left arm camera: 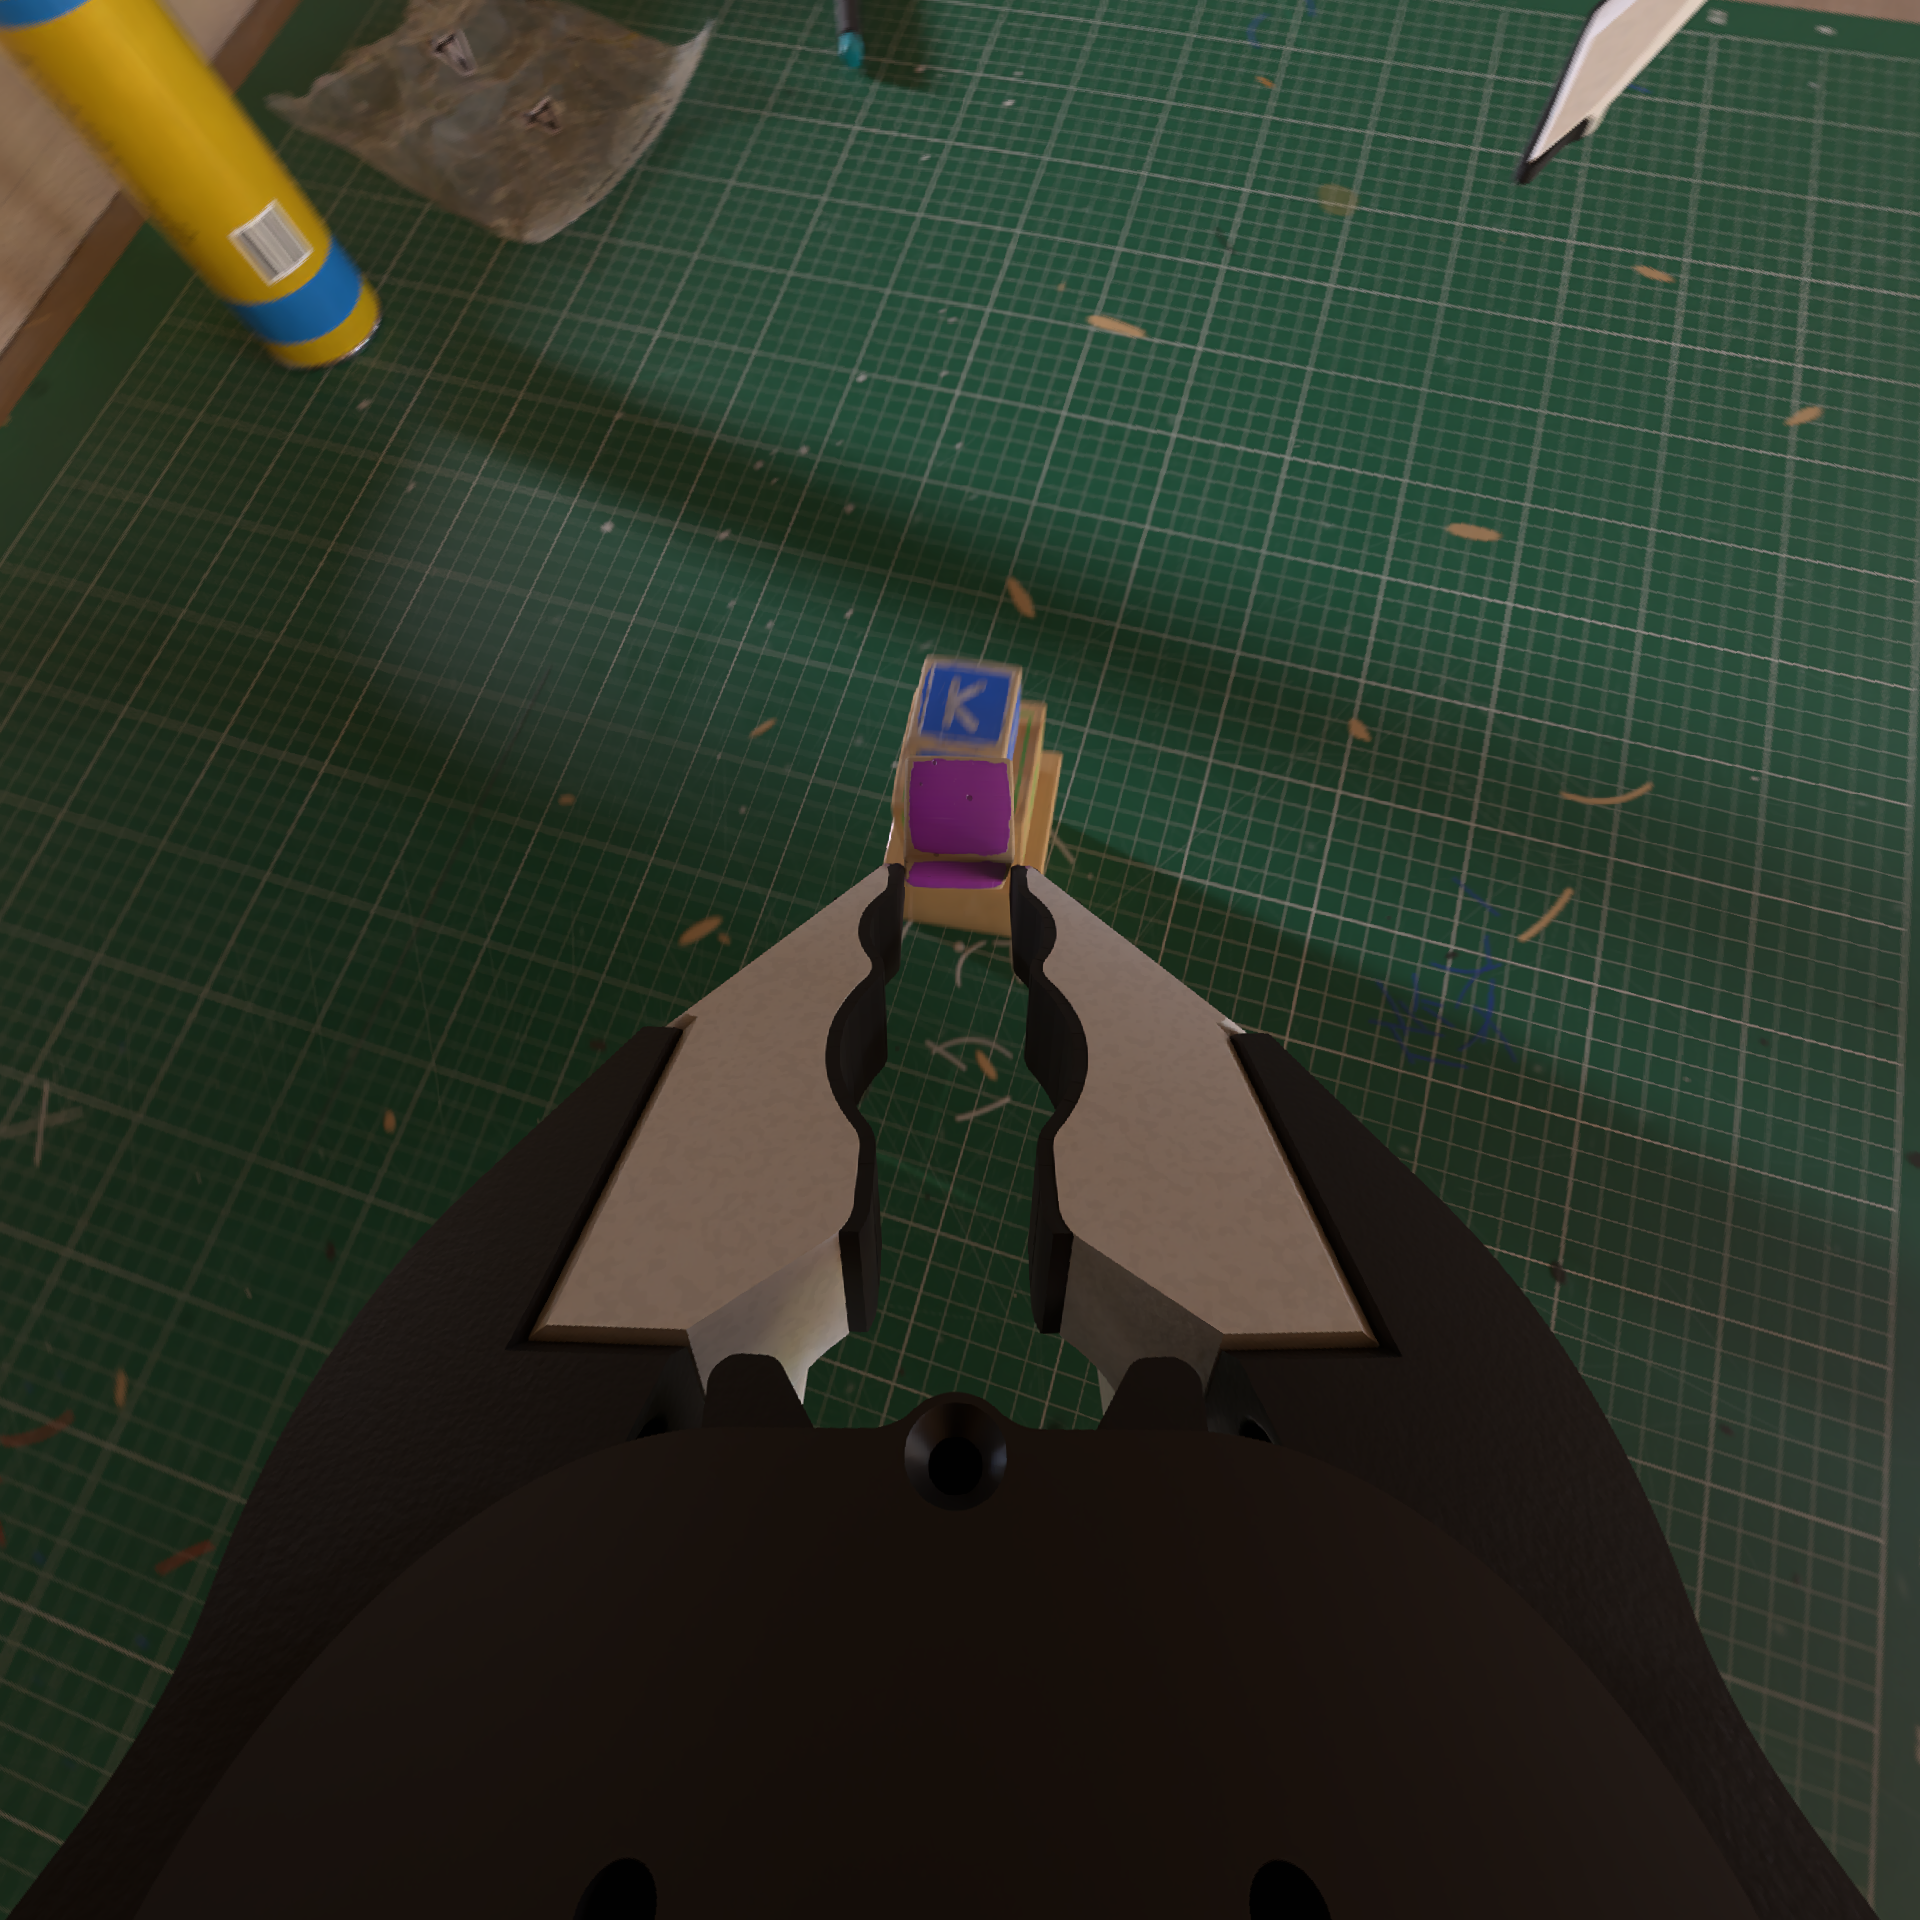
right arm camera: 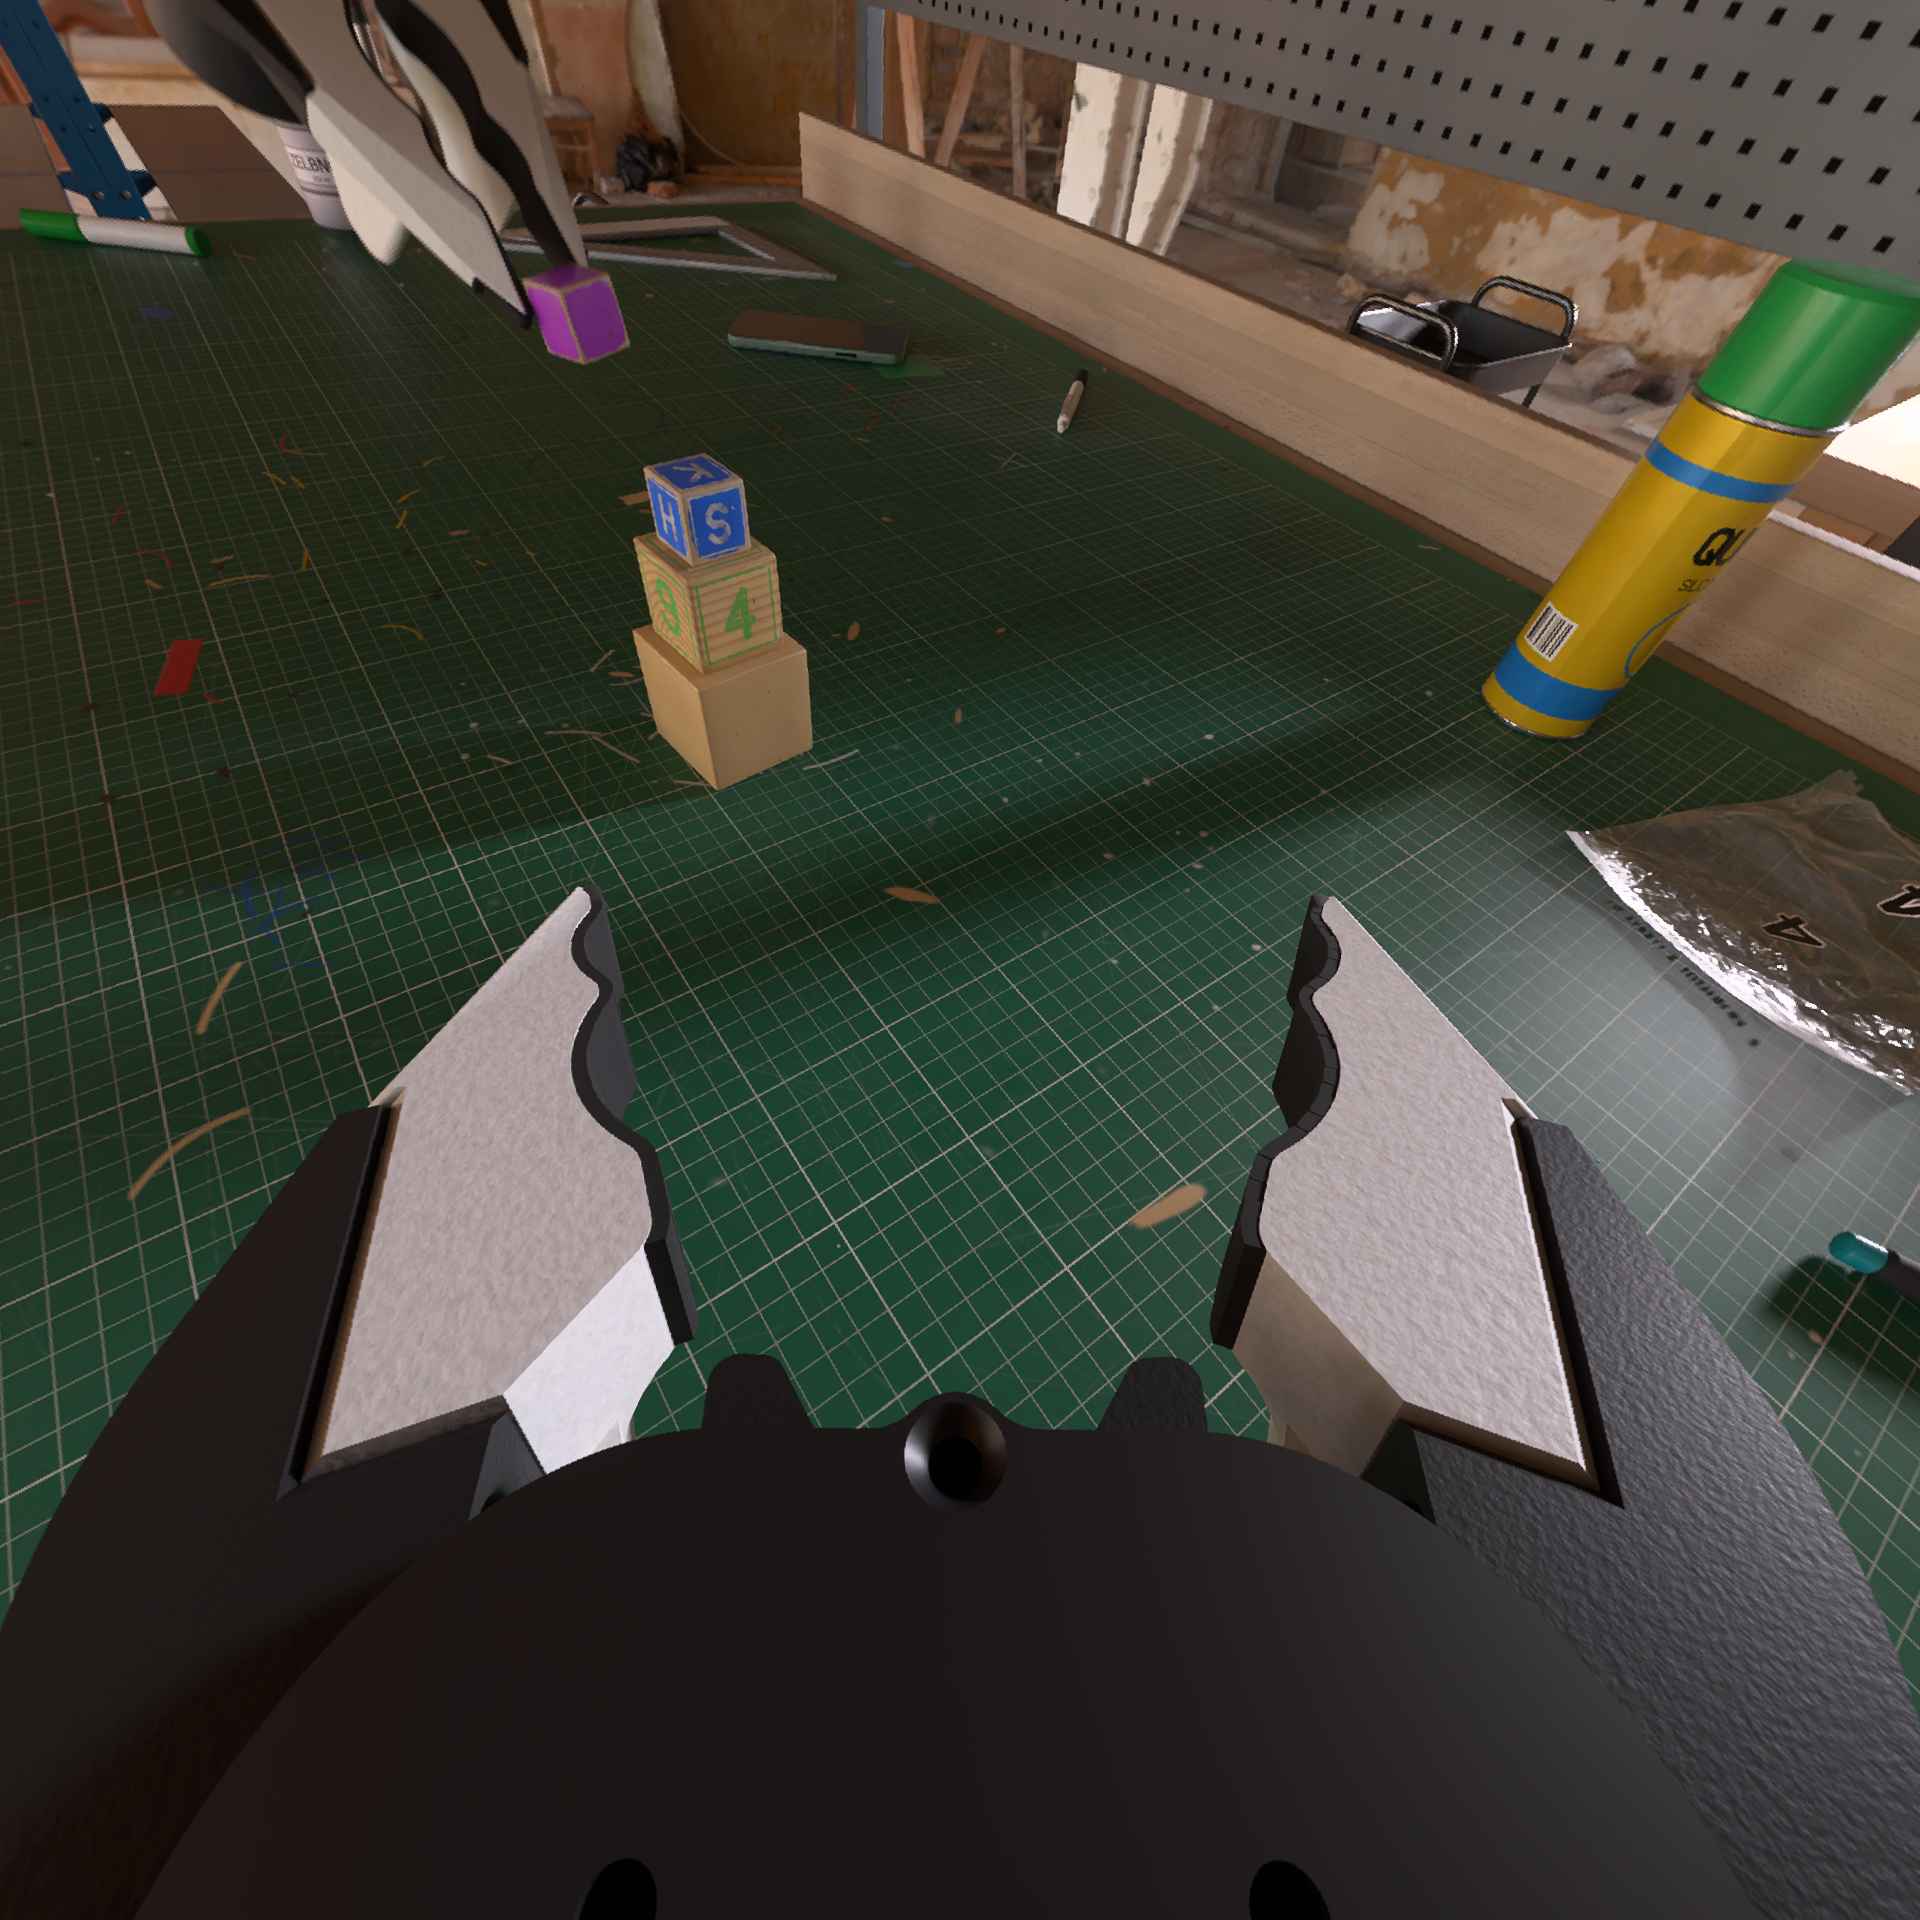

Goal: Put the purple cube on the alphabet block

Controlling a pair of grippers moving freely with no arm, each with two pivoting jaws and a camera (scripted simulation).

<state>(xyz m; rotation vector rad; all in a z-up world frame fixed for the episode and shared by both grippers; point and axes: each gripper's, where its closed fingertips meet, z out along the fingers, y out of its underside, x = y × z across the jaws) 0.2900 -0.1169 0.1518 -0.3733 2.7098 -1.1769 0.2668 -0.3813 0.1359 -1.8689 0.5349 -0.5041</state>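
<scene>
Right wrist view shows a green cutting mat with a pale grid, covered with small wood shavings and scratches. A wooden board runs along its far edge, under a grey pegboard; behind them is a rough workshop room. On the mat stands a tower of three blocks: a plain wooden cube, a green number block, and the blue alphabet block on top. The left gripper hangs in the air behind the tower and holds the purple cube between its fingertips, well above the mat. The right gripper is wide apart and holds nothing. A yellow spray can leans, perhaps against the board. In the left wrist view the purple cube appears just before the alphabet block.
</scene>
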